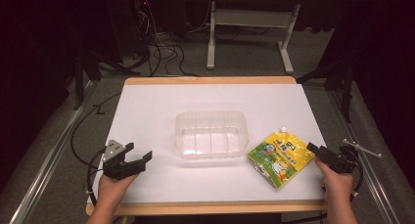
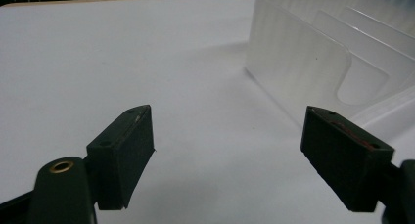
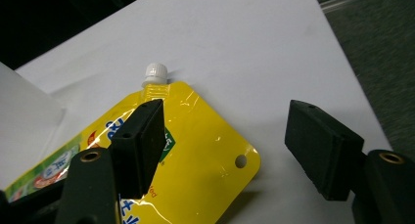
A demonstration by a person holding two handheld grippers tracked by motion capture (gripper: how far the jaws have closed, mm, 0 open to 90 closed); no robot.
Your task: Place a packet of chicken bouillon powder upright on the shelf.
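Right gripper view: glossy yellow pouch (image 3: 195, 150), ribbed white cap (image 3: 155, 73).

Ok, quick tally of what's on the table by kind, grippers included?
Clear plastic container: 1
Yellow spouted pouch: 1
Grippers: 2, the left gripper with jaws open over bare table, the right gripper open at the pouch's corner
Total: 4
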